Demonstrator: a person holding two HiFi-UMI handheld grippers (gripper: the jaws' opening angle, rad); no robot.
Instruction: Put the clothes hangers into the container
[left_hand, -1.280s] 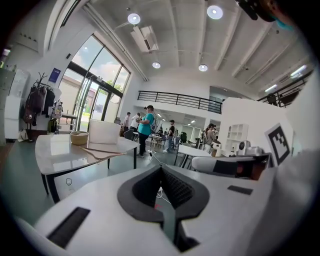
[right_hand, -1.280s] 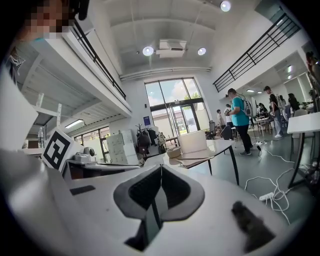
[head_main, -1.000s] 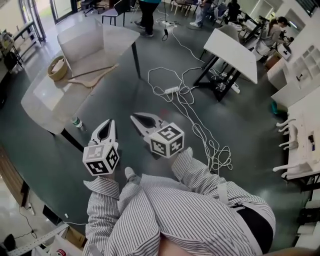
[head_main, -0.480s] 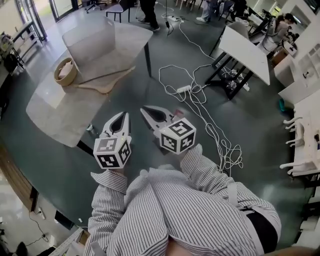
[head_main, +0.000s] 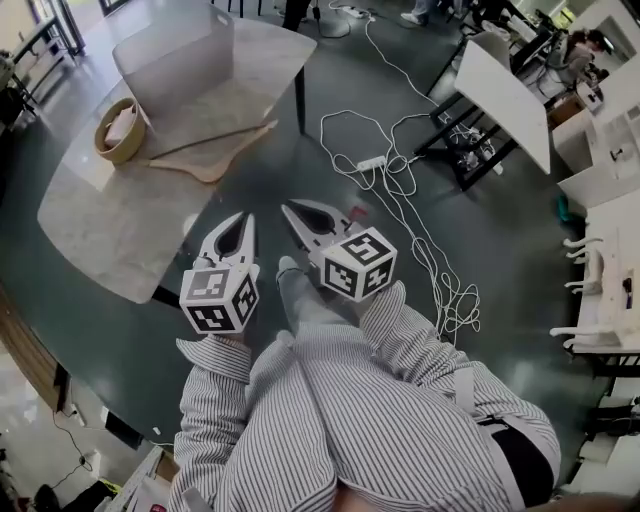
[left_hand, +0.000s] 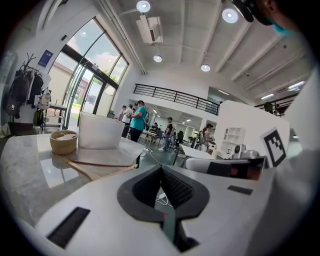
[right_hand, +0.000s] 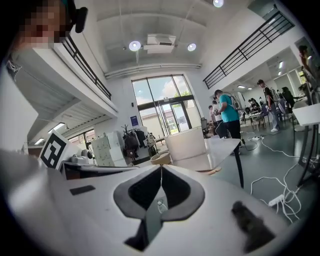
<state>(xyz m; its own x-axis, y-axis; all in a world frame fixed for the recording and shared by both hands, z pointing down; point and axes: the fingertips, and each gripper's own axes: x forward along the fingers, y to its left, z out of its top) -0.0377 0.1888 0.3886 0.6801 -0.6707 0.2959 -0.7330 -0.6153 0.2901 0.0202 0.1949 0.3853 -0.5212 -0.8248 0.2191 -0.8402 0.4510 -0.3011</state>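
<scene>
Two wooden clothes hangers lie crossed on the grey table, in front of a translucent white container. In the left gripper view the hangers lie ahead, with the container behind them. The right gripper view shows the container and a hanger tip far ahead. My left gripper is shut and empty, close to the table's near edge. My right gripper is beside it over the floor, shut and empty too.
A round woven basket stands on the table left of the hangers. A power strip with white cables runs across the floor to the right. White tables and shelves stand further right. People stand in the background.
The table, hangers and container have come nearer in the head view. Both grippers have moved forward towards the table, still shut.
</scene>
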